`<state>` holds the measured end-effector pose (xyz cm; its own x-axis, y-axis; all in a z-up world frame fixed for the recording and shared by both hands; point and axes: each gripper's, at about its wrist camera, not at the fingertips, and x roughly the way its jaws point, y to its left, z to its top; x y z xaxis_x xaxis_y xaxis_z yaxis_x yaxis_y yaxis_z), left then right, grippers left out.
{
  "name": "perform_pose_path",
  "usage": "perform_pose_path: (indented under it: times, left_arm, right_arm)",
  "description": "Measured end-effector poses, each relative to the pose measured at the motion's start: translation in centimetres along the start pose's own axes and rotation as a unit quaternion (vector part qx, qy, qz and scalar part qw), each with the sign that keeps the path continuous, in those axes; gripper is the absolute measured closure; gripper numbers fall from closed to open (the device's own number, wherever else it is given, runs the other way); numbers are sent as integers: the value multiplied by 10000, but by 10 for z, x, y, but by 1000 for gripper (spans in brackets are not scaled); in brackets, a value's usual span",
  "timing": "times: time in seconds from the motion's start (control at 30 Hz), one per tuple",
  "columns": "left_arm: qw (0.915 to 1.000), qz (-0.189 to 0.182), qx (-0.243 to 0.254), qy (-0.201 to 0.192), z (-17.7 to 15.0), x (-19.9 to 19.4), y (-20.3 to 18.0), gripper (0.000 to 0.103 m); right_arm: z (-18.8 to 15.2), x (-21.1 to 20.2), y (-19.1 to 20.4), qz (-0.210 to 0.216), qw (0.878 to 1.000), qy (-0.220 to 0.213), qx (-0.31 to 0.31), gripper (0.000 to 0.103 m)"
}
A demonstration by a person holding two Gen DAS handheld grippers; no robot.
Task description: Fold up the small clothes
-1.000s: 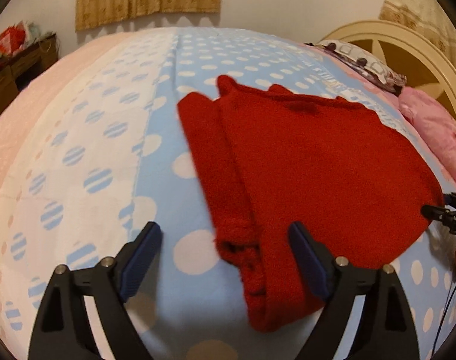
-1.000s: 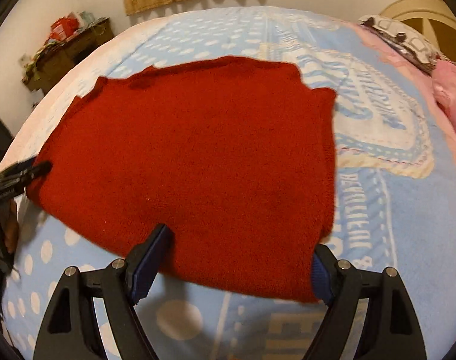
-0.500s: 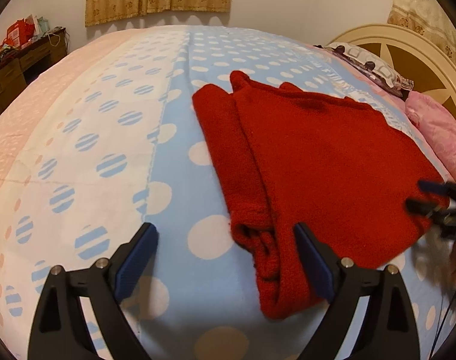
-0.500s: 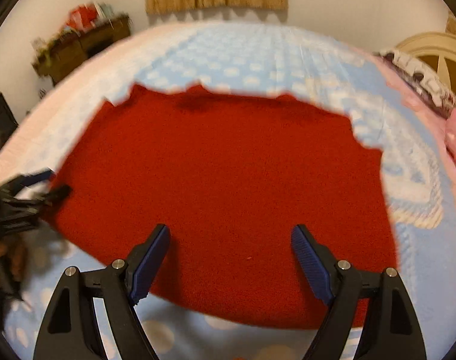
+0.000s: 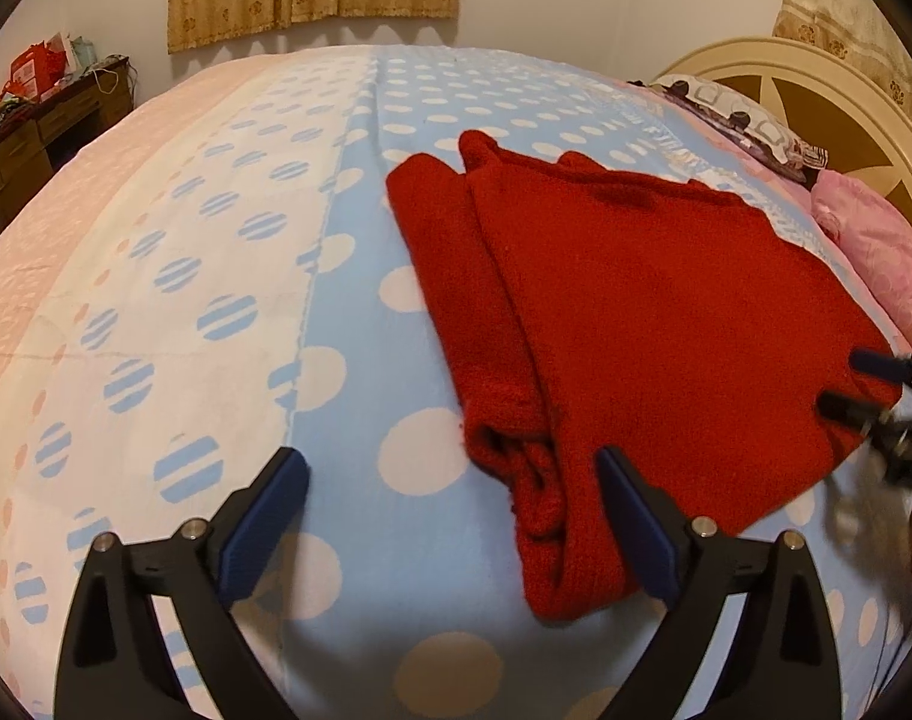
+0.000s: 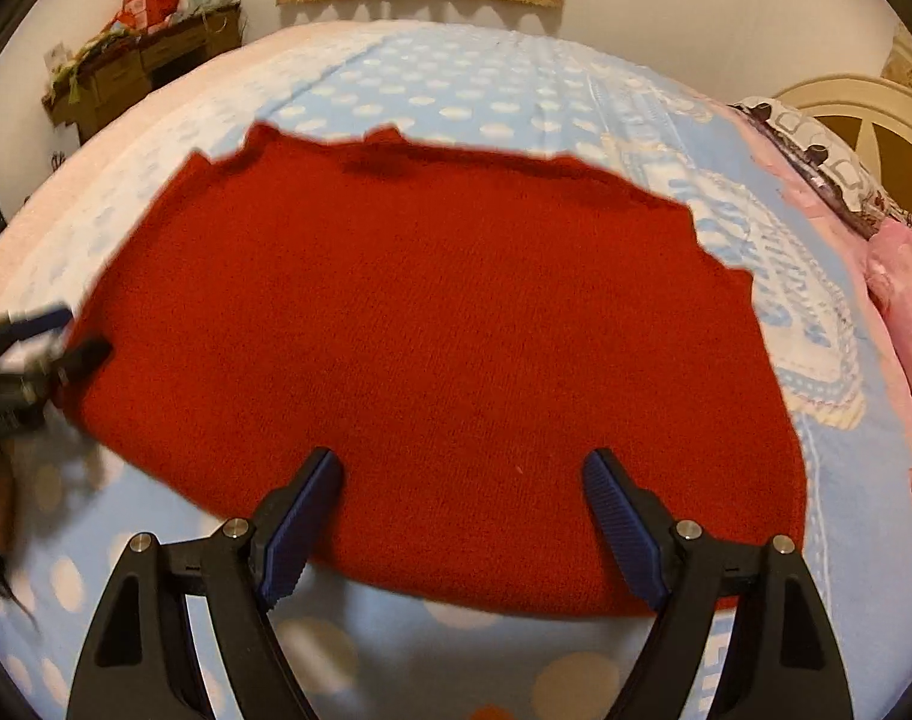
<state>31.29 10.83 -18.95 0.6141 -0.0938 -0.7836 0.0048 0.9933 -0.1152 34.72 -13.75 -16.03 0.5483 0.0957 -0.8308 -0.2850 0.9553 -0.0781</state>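
I have the red knitted garment lying flat on the polka-dot bedspread, one side already folded in so a thick rolled sleeve edge runs along its left margin in the left wrist view. My left gripper hangs just above the near end of that folded edge; its jaws are opening and stand wide, with the garment's corner lying between them but the pads not pressing on it. My right gripper is also spread wide and grips nothing, poised over the garment's near hem. The risk I see is the knit itself: it is thick and springy, so the folded sleeve may creep back out if I let it sit loose, and a pinch that catches only the top layer would drag the fold apart when I lift. The soft bedspread could also be nipped along with the wool, and both grippers crowd the same hem, so they might knock together. As for writing, the bedspread carries a printed band of pale block letters beside the garment, but I cannot read them; no brand label shows on the garment.
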Motion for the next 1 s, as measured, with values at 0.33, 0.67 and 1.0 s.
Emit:
perform_pose_path:
  times: [0.33,0.67,1.0]
  left_arm:
    - [10000,21,42,48,-5,-2,0,1]
    - [10000,-68,11,69,-12,-8,5,0]
    - [9897,-451,-1300,-395,-17,-27,53,0]
  right_arm:
    - [13,25,56,227,9990,-82,-380,19]
    - [-4,16,54,341,9985,-99,-427,19]
    - [-6,-23,74,484,9937,-654,-766,19]
